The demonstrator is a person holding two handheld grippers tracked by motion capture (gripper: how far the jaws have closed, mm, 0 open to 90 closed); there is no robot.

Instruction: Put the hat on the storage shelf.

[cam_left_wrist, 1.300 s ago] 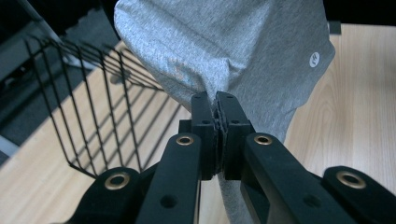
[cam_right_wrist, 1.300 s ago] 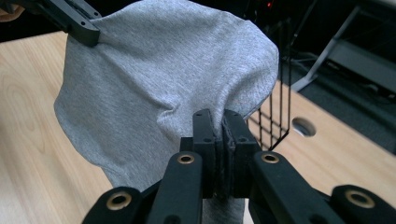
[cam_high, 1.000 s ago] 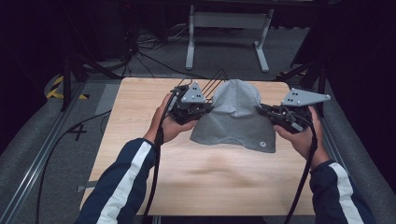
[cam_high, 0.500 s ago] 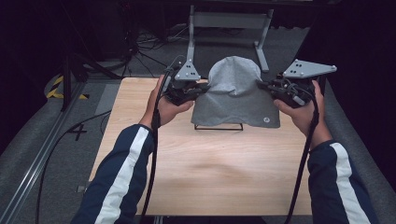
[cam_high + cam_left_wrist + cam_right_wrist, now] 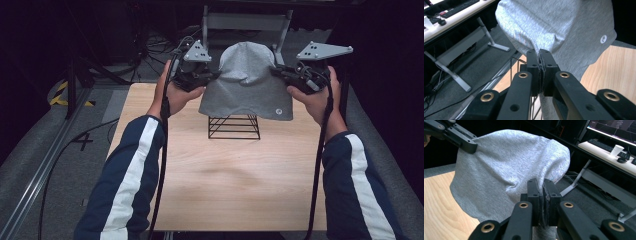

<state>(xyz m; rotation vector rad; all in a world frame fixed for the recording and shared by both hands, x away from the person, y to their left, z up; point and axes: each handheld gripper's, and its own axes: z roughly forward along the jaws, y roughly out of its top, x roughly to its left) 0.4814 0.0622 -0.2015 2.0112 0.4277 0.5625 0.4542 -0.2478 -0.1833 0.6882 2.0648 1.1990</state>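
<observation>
A grey knit beanie (image 5: 247, 80) hangs in the air between both grippers, above a black wire stand (image 5: 234, 126) on the wooden table (image 5: 225, 180). My left gripper (image 5: 214, 76) is shut on the beanie's left edge. My right gripper (image 5: 276, 73) is shut on its right edge. In the left gripper view the jaws (image 5: 539, 58) pinch grey fabric of the beanie (image 5: 564, 27), whose small round white tag (image 5: 603, 39) shows. In the right gripper view the jaws (image 5: 541, 185) pinch the beanie (image 5: 506, 170), and the left gripper (image 5: 465, 143) grips it at the upper left.
The wire stand stands uncovered near the table's far middle. Behind the table stands a grey metal frame (image 5: 245, 22) on dark floor with cables. A desk with a keyboard and a paper cup (image 5: 616, 150) lies beyond.
Both hands have risen and moved away from me with the beanie. It has lifted off the wire stand, which now stands uncovered on the table.
</observation>
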